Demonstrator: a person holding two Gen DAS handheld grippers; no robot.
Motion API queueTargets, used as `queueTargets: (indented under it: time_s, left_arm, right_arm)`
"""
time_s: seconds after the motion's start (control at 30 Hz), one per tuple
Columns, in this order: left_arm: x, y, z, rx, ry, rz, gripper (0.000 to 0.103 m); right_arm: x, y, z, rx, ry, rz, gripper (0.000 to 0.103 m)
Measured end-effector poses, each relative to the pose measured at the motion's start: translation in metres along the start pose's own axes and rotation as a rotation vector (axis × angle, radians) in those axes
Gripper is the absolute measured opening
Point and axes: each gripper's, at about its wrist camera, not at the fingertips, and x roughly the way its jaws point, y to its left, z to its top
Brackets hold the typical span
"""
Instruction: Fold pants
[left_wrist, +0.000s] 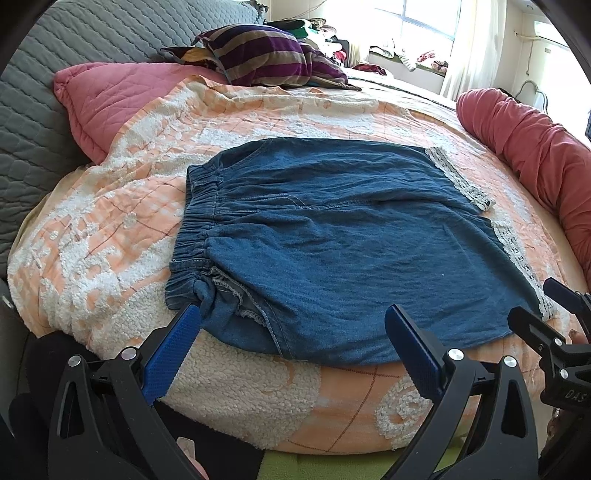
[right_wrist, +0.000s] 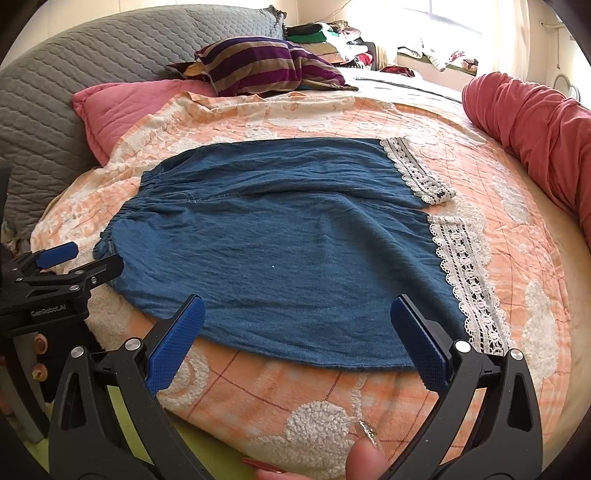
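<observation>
The denim pants (left_wrist: 332, 251) are being left spread flat on the bed (left_wrist: 258, 122), while both grippers' jaws are being held released, the left gripper (left_wrist: 291, 332) and right gripper (right_wrist: 297, 325) poised at the near hem.

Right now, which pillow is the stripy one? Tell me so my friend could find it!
Start at the bed's orange-and-white blanket, where the blue pants lie flat. Look past them to the far end, by the grey quilted headboard. The striped pillow sits behind the plain pink pillow; it alone has purple and tan bands.
</observation>
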Motion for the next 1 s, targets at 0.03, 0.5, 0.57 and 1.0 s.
queueTargets:
  time_s: [0.03, 0.5, 0.57, 1.0]
  left_arm:
    - [-0.0001, 0.0, 0.0, 0.0, 0.0, 0.0, 0.099]
    - [-0.0001, 0.0, -0.0001, -0.001, 0.001, -0.001, 0.099]
    - [0.0, 0.0, -0.0002, -0.001, 0.001, -0.002, 0.099]
    - [0.0093, 0.0017, 0.001, -0.02, 0.015, -0.012, 0.099]
  right_arm:
    - [0.0002, -0.0004, -0.0002, 0.0, -0.001, 0.001, 0.095]
    - [0.001, -0.0018, -0.0008, 0.004, 0.003, 0.002, 0.095]
    - [0.0012, -0.0017, -0.0007, 0.004, 0.004, 0.001, 0.095]
    - [0.0066, -0.0018, 0.0021, -0.001, 0.002, -0.001, 0.095]
